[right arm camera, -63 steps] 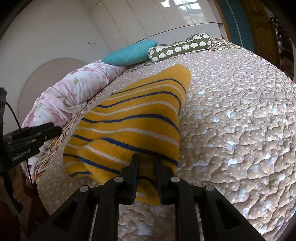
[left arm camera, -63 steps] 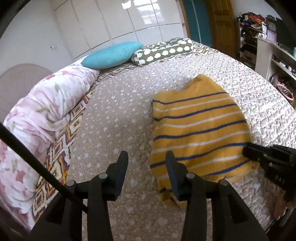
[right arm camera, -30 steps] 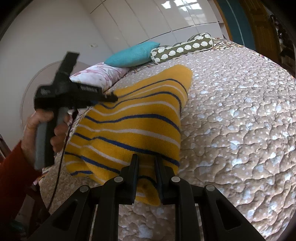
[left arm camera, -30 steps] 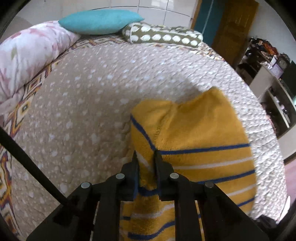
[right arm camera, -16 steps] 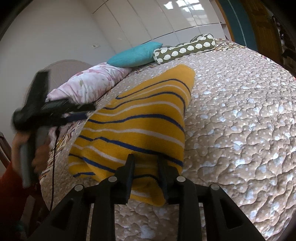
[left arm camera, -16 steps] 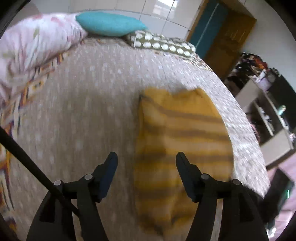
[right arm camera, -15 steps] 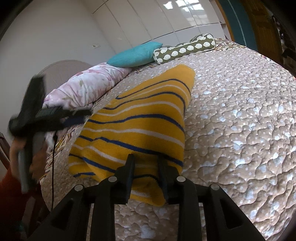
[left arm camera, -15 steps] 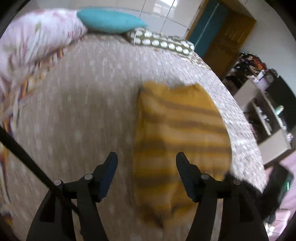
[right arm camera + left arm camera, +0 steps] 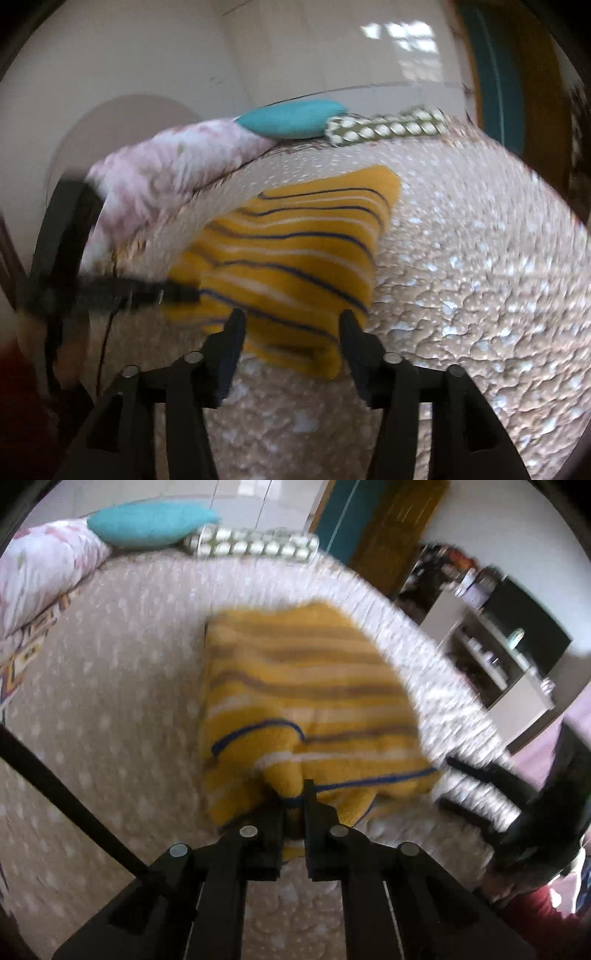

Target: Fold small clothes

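A yellow sweater [image 9: 303, 686] with blue and white stripes lies folded on the quilted bedspread [image 9: 110, 716]. My left gripper [image 9: 293, 794] is shut on the sweater's near edge, which bunches up between the fingers. In the right wrist view the sweater [image 9: 295, 251] lies flat ahead, and my right gripper [image 9: 291, 325] is open just above its near edge, holding nothing. The left gripper [image 9: 177, 291] shows there at the sweater's left side. Both views are motion-blurred.
A teal pillow [image 9: 151, 522] and a patterned bolster [image 9: 255, 546] lie at the head of the bed. A floral duvet [image 9: 166, 173] is rolled along the left. Shelves [image 9: 491, 657] stand beyond the bed's right edge.
My left gripper, open half a second ago, has shut on the sweater's near edge. My right gripper has opened wide, let go of the sweater and drawn back a little.
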`<state>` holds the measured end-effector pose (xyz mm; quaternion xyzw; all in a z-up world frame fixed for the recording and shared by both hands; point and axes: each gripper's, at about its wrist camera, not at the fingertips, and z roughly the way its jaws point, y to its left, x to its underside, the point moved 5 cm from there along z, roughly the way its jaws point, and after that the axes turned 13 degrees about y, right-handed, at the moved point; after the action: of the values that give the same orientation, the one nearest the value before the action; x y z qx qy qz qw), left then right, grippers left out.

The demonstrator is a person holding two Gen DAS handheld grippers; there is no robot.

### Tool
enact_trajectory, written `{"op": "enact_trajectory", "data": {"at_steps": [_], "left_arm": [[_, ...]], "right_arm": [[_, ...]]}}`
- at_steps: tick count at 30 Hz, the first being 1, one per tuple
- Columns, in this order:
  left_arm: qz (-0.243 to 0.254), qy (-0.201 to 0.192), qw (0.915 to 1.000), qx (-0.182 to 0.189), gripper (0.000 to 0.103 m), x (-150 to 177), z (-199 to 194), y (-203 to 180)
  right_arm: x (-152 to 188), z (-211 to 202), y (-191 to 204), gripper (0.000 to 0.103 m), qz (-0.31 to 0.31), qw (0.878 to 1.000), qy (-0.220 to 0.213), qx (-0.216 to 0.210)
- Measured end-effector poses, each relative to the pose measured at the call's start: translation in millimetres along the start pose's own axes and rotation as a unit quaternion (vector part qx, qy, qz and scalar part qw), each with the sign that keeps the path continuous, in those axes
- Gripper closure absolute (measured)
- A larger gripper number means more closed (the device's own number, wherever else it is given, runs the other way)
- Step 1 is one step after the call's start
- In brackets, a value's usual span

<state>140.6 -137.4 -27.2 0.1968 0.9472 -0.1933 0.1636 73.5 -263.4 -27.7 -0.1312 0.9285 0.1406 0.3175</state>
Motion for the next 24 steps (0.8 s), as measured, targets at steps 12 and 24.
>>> {"op": "enact_trajectory", "data": {"at_steps": [12, 24], "left_arm": [[0.035, -0.005, 0.9994, -0.002, 0.095, 1, -25, -11], [-0.019, 0.052, 0.9983, 0.018, 0.094, 41, 24, 3]], "right_arm": [[2, 5, -8, 0.095, 0.013, 0.996, 0.003, 0.086], [66, -5, -45, 0.102, 0.080, 0.994, 0.068, 0.039]]}}
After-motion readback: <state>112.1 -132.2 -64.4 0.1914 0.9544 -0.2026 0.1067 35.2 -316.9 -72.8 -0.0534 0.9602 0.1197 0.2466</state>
